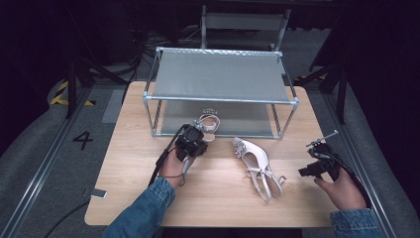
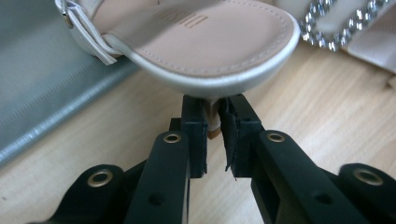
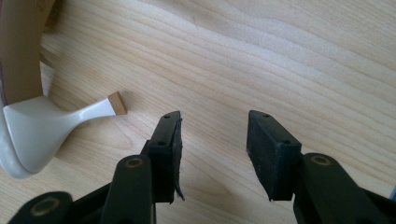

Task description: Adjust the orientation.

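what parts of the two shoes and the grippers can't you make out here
- Held shoe, high view: its heel end is covered by the left hand-held gripper.
- Same shoe, left gripper view: toe and straps are cut off by the top edge, and the heel between the jaws is mostly hidden by the pads.
- Second shoe, right gripper view: the left edge cuts off all but heel and sole.
- Right hand-held gripper, high view: jaws too small to judge.

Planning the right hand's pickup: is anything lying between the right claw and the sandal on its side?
Nothing visible: bare table lies between the open right claw and the sandal, its heel pointing toward it.
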Demonstrator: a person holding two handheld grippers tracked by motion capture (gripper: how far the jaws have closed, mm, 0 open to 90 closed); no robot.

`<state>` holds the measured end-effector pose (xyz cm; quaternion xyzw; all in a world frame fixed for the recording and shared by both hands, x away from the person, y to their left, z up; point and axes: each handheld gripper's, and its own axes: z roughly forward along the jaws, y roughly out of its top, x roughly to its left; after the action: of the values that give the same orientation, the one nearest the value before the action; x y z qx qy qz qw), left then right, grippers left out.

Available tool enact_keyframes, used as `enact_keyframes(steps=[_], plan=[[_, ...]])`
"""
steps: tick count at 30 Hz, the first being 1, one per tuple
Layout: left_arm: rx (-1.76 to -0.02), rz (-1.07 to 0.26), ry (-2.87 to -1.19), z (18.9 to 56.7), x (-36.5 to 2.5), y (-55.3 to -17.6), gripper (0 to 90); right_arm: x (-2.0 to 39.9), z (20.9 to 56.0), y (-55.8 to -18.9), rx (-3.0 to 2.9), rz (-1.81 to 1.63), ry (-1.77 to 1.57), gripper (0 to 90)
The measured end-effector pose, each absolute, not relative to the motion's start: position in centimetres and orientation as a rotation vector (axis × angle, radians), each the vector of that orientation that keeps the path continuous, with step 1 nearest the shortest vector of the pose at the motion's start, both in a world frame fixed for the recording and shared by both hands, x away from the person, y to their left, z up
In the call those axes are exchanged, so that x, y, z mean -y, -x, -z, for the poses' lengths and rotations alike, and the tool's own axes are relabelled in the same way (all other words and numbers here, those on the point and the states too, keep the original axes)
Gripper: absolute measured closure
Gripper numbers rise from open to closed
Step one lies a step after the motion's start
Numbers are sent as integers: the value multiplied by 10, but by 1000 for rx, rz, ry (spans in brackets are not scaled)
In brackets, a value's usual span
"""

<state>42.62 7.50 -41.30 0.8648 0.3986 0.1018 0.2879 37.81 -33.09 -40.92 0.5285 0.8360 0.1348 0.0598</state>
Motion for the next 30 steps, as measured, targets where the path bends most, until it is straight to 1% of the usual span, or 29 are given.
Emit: enact_keyframes(steps=[6, 10, 14, 17, 19, 22, 23, 24, 26, 29, 30], plan=[[-1090, -300, -2304, 413, -71, -441, 801, 334, 411, -374, -2523, -400, -1621, 556], [-1132, -364, -2291, 412, -70, -458, 801, 335, 411, -373, -2519, -402, -1626, 557], [-1152, -385, -2288, 412, -69, -469, 802, 333, 411, -372, -2520, -405, -1619, 558], [-1189, -371, -2285, 418, -70, -484, 802, 332, 413, -373, -2526, -401, -1619, 558], [-1195, -371, -2291, 420, -70, -488, 802, 332, 413, -373, -2532, -397, -1616, 558], [-1229, -342, -2262, 426, -72, -498, 802, 332, 414, -374, -2531, -398, -1619, 559], [-1226, -345, -2260, 427, -73, -501, 803, 331, 414, -374, -2533, -398, -1615, 559], [-1136, -372, -2311, 426, -76, -507, 803, 331, 414, -374, -2536, -397, -1615, 559], [-1204, -362, -2290, 426, -70, -508, 802, 330, 415, -375, -2539, -393, -1610, 559], [-1207, -382, -2312, 428, -65, -512, 802, 328, 416, -375, -2546, -390, -1606, 559], [-1167, -400, -2343, 429, -65, -517, 802, 328, 416, -375, -2549, -392, -1603, 559]])
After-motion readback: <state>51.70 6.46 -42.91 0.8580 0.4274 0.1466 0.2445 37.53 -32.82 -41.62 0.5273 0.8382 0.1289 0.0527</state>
